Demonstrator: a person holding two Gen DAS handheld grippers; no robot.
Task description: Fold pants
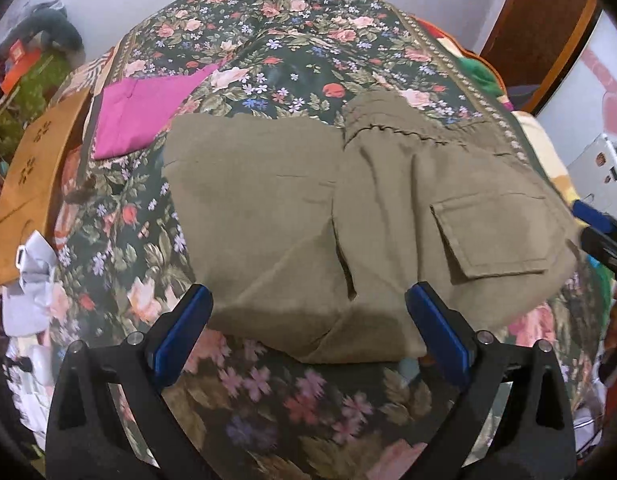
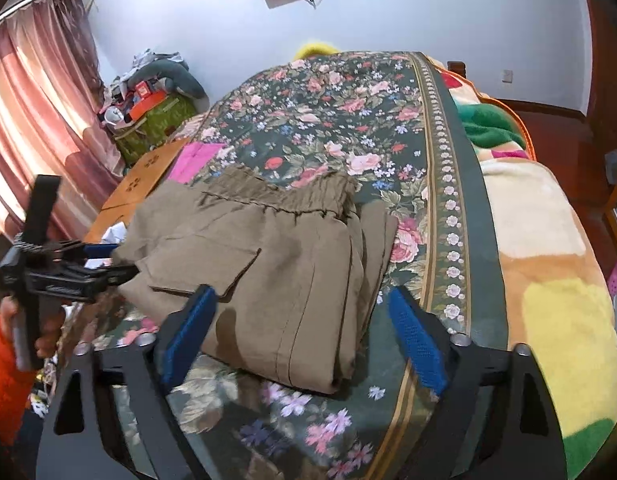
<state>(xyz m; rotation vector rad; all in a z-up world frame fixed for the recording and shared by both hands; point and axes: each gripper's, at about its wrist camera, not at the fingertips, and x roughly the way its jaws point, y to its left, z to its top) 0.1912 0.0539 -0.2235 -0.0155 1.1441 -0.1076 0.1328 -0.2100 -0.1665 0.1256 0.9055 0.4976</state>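
Note:
Olive-brown pants (image 1: 348, 208) lie folded in a compact stack on a floral bedspread (image 1: 268, 52), a flap pocket facing up. In the right wrist view the pants (image 2: 276, 264) show layered folded edges on the right and the gathered waistband at the far end. My left gripper (image 1: 308, 316) is open and empty, hovering just above the near edge of the pants. My right gripper (image 2: 300, 320) is open and empty, over the near edge of the stack. The left gripper (image 2: 104, 258) also appears at the left of the right wrist view, beside the pants.
A folded pink cloth (image 1: 148, 112) lies on the bedspread beyond the pants. A wooden board (image 1: 32, 184) and crumpled white fabric (image 1: 28, 292) sit at the bed's left side. A colourful blanket (image 2: 548, 260) covers the right side. Cluttered boxes (image 2: 148, 116) stand near the curtain.

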